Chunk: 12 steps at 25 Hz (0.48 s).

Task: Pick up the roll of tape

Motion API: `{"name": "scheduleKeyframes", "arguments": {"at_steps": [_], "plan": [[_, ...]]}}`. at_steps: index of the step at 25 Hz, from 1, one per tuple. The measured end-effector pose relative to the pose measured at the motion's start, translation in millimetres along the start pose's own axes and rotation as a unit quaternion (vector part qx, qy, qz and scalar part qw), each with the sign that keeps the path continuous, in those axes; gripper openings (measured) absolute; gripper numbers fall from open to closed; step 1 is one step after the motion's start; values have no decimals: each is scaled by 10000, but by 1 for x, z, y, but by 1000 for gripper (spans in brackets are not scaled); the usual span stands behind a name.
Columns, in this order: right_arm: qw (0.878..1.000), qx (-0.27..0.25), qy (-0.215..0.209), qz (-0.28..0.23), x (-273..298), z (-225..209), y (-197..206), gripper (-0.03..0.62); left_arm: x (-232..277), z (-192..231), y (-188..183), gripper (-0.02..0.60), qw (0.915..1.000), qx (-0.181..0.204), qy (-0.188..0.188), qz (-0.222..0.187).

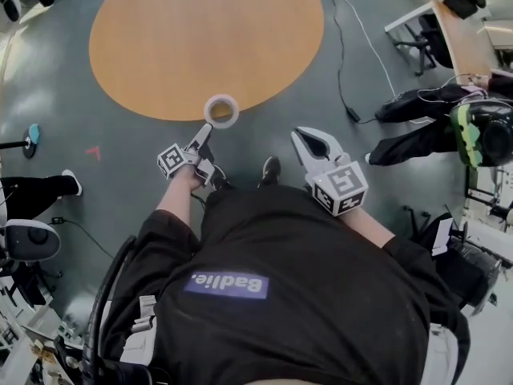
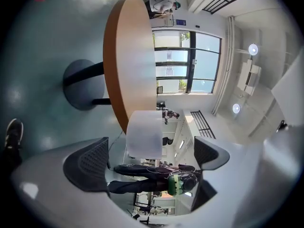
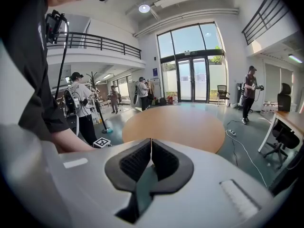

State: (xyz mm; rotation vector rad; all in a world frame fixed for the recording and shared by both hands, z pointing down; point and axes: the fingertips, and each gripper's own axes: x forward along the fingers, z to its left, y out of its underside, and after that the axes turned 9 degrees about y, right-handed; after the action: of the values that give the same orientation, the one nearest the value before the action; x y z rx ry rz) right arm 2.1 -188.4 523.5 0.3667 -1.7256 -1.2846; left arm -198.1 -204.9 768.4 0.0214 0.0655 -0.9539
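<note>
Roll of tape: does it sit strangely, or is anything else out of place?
The roll of tape lies flat at the very rim of the round table and seems to hang partly over the edge, so it could fall. Nothing else stands out.

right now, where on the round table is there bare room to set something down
Nearly all of the round table is bare, far rim to middle. Only its near edge is crowded: the roll of tape sits there, with the left gripper, jaws open, right at it. A cable runs along the floor to the table's right.
</note>
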Motion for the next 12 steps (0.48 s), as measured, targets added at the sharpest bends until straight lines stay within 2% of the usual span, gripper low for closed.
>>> {"name": "scheduleKeyframes", "arguments": {"at_steps": [5,9,12], "plan": [[9996,34,225,140,-6,-14,8,15,10,18,-1,592,9998,-189,22,54],[9993,21,296,215,-11,-22,13,17,25,16,1,595,9994,-261,211,12],[9990,69,347,272,-15,-28,17,17,35,21,5,595,9996,-222,184,72]]}}
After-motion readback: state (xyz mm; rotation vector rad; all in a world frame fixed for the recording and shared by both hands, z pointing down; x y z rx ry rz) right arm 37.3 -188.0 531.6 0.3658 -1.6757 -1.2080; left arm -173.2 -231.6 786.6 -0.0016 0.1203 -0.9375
